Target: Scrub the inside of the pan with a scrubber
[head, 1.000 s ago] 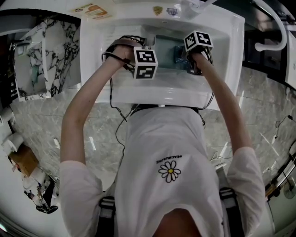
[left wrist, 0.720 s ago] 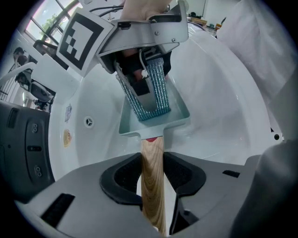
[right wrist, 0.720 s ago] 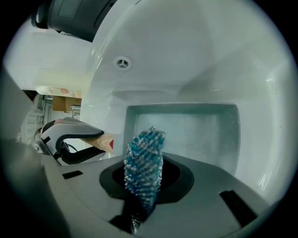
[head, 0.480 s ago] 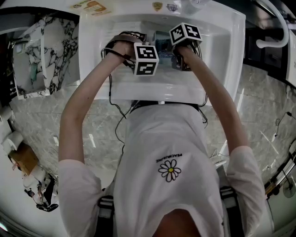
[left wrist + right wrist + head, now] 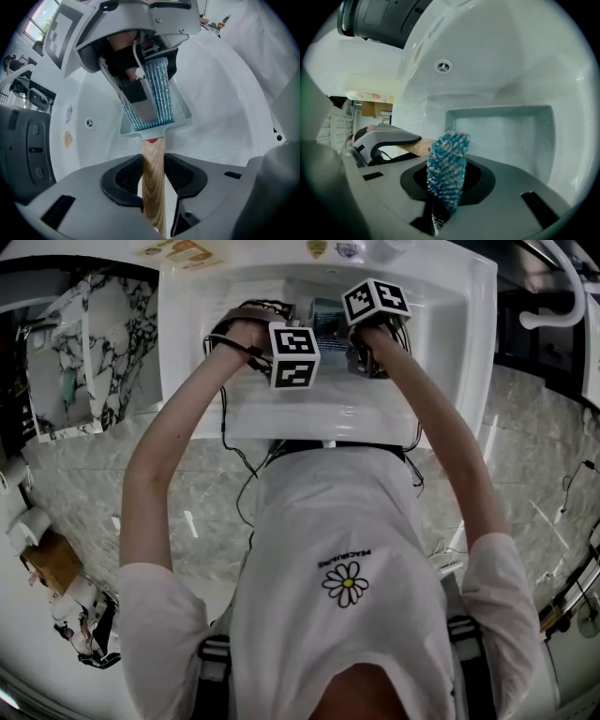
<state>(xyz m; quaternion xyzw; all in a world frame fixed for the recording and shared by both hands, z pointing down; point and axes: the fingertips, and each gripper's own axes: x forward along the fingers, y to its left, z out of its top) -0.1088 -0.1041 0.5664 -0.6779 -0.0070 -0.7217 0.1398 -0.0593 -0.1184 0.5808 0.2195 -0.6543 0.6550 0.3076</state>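
Small rectangular pan (image 5: 183, 115), pale green, down in the white sink (image 5: 225, 103), bowl at the far end and wooden handle (image 5: 153, 187) pointing back toward the near side. Probably light and rigid, with smooth inner walls likely slick once wet, so apt to slide or twist under scrubbing unless braced. Best held on the handle, where the bare wood offers a drier and less slippery hold than the bowl. Better still close to the bowl, to limit leverage.

Left gripper (image 5: 153, 164): jaws part-way apart, pads pressed on either side of the handle, clamping it a little behind the bowl. Pointing steeply down.

Right gripper (image 5: 447, 187): jaws closed on a blue-and-silver mesh scrubber (image 5: 446, 166), pinched at its lower end, free end sticking out past the tips. Soft and springy by the look of it, likely to flatten when pushed. Seen from the left gripper view, laid lengthwise over the pan's floor; touching or just above it, cannot tell.
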